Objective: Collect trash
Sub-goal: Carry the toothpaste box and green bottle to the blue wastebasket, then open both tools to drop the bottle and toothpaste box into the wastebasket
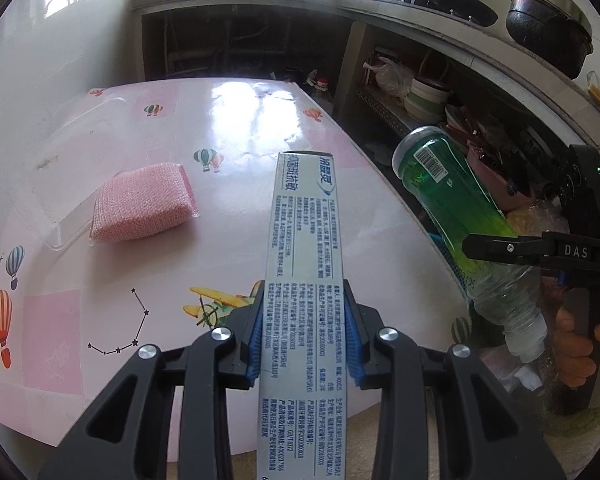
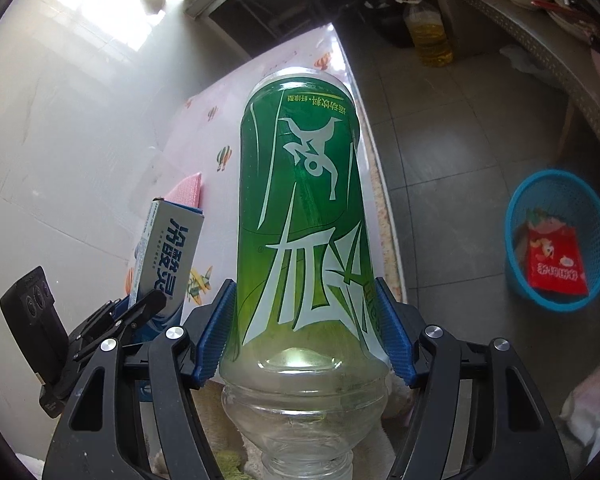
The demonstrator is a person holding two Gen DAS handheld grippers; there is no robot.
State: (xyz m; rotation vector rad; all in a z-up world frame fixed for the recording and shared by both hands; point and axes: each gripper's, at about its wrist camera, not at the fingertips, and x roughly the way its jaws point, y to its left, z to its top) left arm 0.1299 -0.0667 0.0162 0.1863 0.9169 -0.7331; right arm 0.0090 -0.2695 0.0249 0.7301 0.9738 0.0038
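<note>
Two pieces are in hand: left gripper [image 1: 306,336] clamps the toothpaste box [image 1: 306,264], right gripper [image 2: 306,332] the green bottle [image 2: 300,216] — both above the table's [image 1: 140,280] near edge, not yet in the blue basket [image 2: 516,216] — one red wrapper [image 2: 556,264] inside.

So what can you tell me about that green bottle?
The green bottle is clear plastic with a green wrapper showing white writing, a white leaping figure and a barcode. It looks empty. The right gripper squeezes it low on the wrapper with blue pads. Its flat bottom points away and upward, its clear neck back toward the hand, out beyond the pink table edge, touching only the pads.
</note>
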